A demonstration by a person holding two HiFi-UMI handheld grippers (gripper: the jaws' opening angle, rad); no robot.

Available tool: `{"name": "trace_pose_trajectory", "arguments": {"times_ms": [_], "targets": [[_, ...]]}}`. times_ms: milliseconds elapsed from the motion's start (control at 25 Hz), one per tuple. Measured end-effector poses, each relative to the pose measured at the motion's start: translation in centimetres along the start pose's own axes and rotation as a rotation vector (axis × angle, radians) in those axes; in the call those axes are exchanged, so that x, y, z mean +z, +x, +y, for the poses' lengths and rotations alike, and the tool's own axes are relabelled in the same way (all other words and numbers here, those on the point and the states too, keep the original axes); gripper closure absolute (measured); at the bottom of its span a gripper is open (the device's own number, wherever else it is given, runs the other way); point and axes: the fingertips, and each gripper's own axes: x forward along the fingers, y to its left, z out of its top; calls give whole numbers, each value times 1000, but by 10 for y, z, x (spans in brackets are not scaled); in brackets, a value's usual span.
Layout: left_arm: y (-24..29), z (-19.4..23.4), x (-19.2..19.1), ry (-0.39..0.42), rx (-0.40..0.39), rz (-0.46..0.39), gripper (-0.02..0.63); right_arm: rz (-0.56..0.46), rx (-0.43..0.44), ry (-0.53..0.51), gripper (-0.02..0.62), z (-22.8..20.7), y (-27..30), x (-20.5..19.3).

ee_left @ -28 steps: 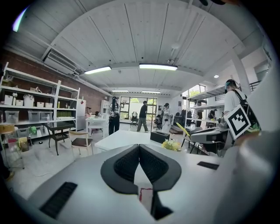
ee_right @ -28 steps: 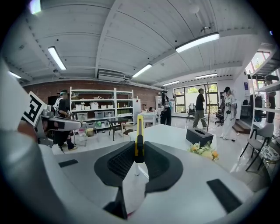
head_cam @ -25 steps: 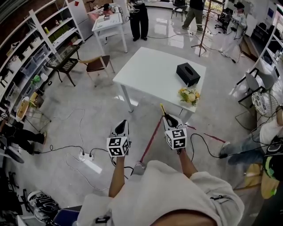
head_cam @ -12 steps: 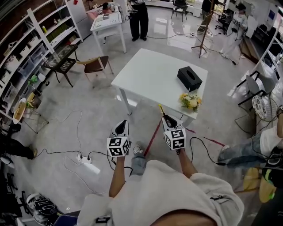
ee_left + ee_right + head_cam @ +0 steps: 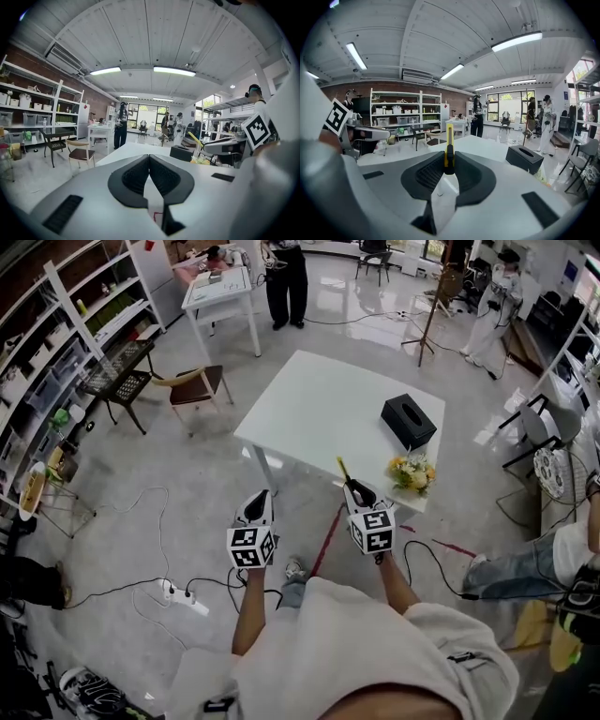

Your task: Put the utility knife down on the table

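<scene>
One yellow utility knife (image 5: 449,140) is sitting clamped between the two jaws of the right gripper (image 5: 449,165). It is sticking out past the tips toward the white table (image 5: 319,409) and hanging in the air near the table's near edge. The left gripper (image 5: 149,161) is carrying nothing, its two jaws pressing together. The table is bearing two things: one black tissue box (image 5: 409,420) and one flower bunch (image 5: 412,472). One brown-seated chair (image 5: 199,382) is standing beside it.
</scene>
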Motion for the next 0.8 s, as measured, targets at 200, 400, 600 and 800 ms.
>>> {"name": "trace_pose_trajectory", "arguments": {"times_ms": [200, 400, 600, 800], "targets": [[32, 35, 19, -3, -9, -7, 584, -5, -6, -9, 512, 3, 44, 25], [65, 64, 35, 5, -29, -13, 585, -3, -21, -4, 512, 2, 81, 39], [97, 88, 48, 11, -56, -16, 585, -4, -44, -3, 512, -2, 115, 53], [123, 114, 61, 18, -77, -19, 584, -10, -62, 3, 512, 1, 148, 67]]}}
